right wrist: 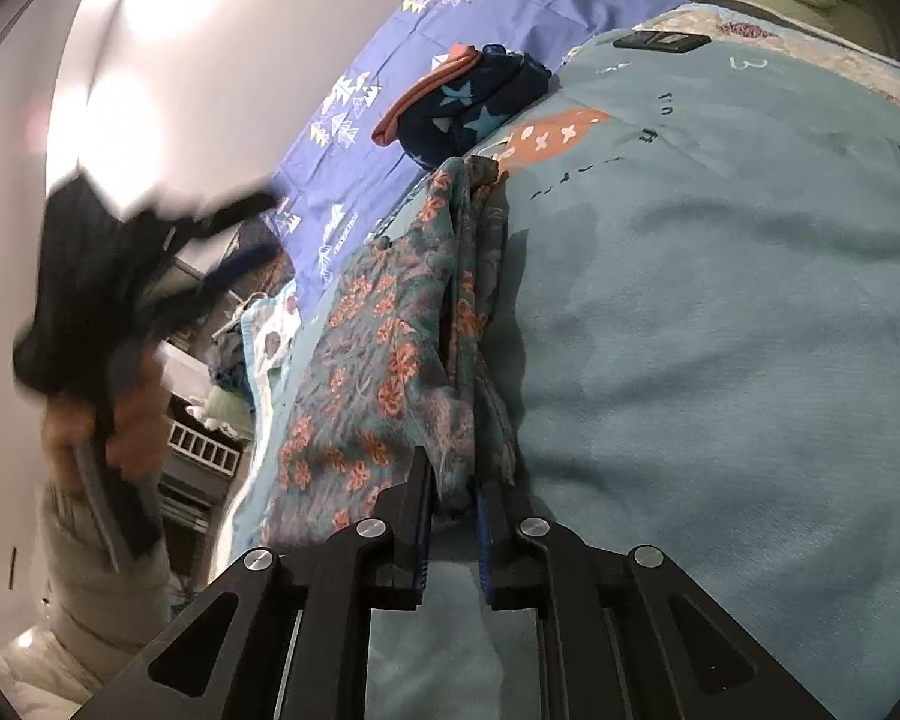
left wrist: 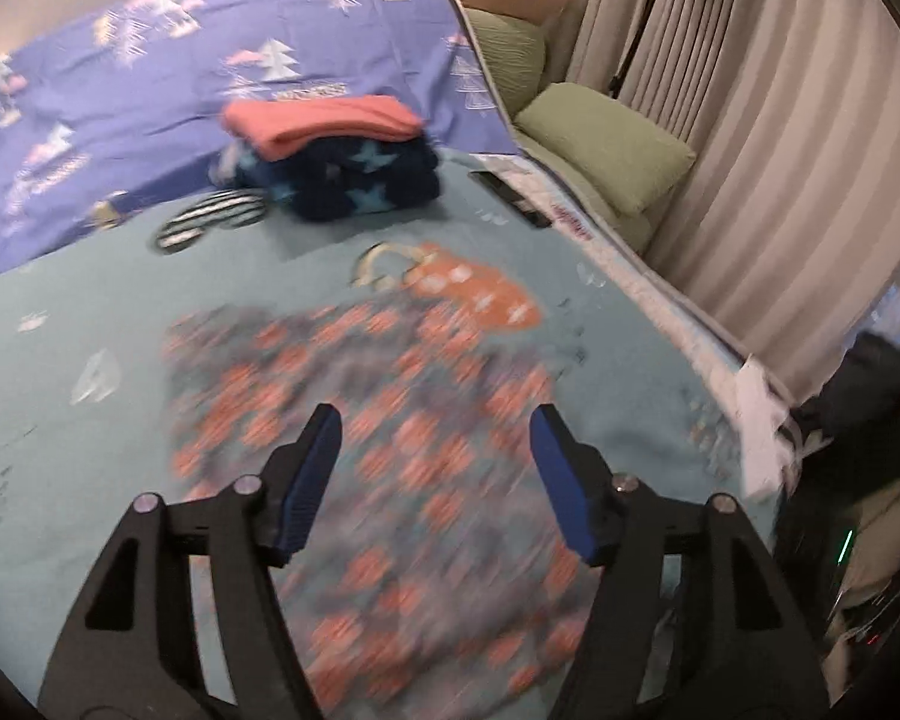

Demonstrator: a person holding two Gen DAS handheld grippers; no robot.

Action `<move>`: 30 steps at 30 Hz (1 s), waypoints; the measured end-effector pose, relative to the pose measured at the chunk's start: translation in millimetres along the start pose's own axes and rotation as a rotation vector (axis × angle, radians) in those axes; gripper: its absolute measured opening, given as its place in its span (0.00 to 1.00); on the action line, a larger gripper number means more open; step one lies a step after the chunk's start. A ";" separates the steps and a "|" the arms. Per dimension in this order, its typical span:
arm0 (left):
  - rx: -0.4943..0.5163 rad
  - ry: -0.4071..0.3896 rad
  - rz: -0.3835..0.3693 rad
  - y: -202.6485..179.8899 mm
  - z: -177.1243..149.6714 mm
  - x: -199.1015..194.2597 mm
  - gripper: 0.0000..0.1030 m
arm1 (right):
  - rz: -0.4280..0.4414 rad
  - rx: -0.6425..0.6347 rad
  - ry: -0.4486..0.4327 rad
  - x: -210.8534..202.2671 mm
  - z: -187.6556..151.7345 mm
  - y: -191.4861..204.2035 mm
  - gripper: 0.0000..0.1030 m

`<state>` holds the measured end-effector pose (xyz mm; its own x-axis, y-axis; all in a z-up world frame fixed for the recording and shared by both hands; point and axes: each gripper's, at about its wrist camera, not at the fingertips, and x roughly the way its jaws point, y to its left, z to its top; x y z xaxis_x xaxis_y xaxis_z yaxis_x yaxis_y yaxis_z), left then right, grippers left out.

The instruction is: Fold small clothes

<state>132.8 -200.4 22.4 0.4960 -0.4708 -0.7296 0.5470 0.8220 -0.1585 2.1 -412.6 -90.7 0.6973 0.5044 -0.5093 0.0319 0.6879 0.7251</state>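
Observation:
A teal garment with an orange flower print (left wrist: 384, 420) lies spread on the teal blanket (left wrist: 78, 324), blurred in the left wrist view. My left gripper (left wrist: 435, 420) hangs over it, open, with nothing between its blue pads. In the right wrist view the floral garment (right wrist: 378, 360) is bunched into a ridge along one side, and my right gripper (right wrist: 453, 474) is shut on its near edge. At the left of that view a hand holds my left gripper (right wrist: 252, 231) in the air, blurred, fingers apart and clear of the cloth.
A folded pile, pink cloth (left wrist: 324, 120) on a navy star-print piece (left wrist: 360, 180), sits at the far end beside a striped item (left wrist: 210, 219). A dark phone (left wrist: 510, 192) lies near the bed's right edge. Green pillows (left wrist: 606, 144) and curtains (left wrist: 780, 150) stand beyond it.

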 end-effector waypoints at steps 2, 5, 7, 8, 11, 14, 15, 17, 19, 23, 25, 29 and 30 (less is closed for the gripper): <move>-0.001 0.000 0.025 15.8 -31.0 -16.4 0.65 | -0.025 -0.007 -0.007 -7.4 -1.5 1.2 0.16; -0.007 0.009 0.061 33.9 -90.6 -40.2 0.65 | -0.042 -0.022 -0.013 -15.0 -1.5 3.9 0.17; 0.017 0.020 0.094 36.2 -118.5 -49.2 0.65 | -0.051 -0.032 -0.013 -17.6 -1.1 6.4 0.17; 0.033 0.025 0.109 34.6 -132.6 -52.8 0.65 | -0.054 -0.040 -0.013 -18.8 -1.3 8.7 0.18; 0.073 0.039 0.119 27.0 -162.5 -55.4 0.65 | -0.059 -0.055 -0.010 -16.7 0.2 14.4 0.24; 0.093 0.034 0.149 21.3 -173.7 -48.0 0.65 | -0.066 -0.059 -0.004 -11.9 0.8 20.1 0.28; 0.093 0.027 0.179 20.8 -173.3 -43.4 0.65 | -0.068 -0.059 -0.002 -10.3 0.9 21.3 0.30; 0.081 0.001 0.204 21.8 -171.6 -37.1 0.65 | -0.073 -0.064 0.001 -9.8 -1.4 25.5 0.33; 0.066 -0.019 0.212 22.4 -169.9 -33.2 0.65 | -0.077 -0.068 0.002 -8.0 -3.2 28.8 0.38; 0.106 -0.041 0.281 19.5 -166.1 -25.2 0.65 | -0.086 -0.059 -0.001 -8.4 -5.3 31.1 0.39; 0.117 -0.048 0.304 20.7 -166.9 -25.0 0.65 | -0.085 -0.051 -0.003 -9.0 -5.0 30.6 0.39; 0.104 -0.031 0.307 25.5 -175.4 -24.8 0.65 | -0.088 -0.039 0.000 -8.0 -3.1 29.1 0.39; 0.090 -0.025 0.300 28.1 -178.1 -24.3 0.65 | -0.088 -0.037 0.001 -7.2 -2.4 28.6 0.39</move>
<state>16.1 -108.8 -82.8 0.6602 -0.2200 -0.7182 0.4305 0.8943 0.1218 -3.7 -395.3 -67.4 0.6924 0.4418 -0.5704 0.0662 0.7483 0.6600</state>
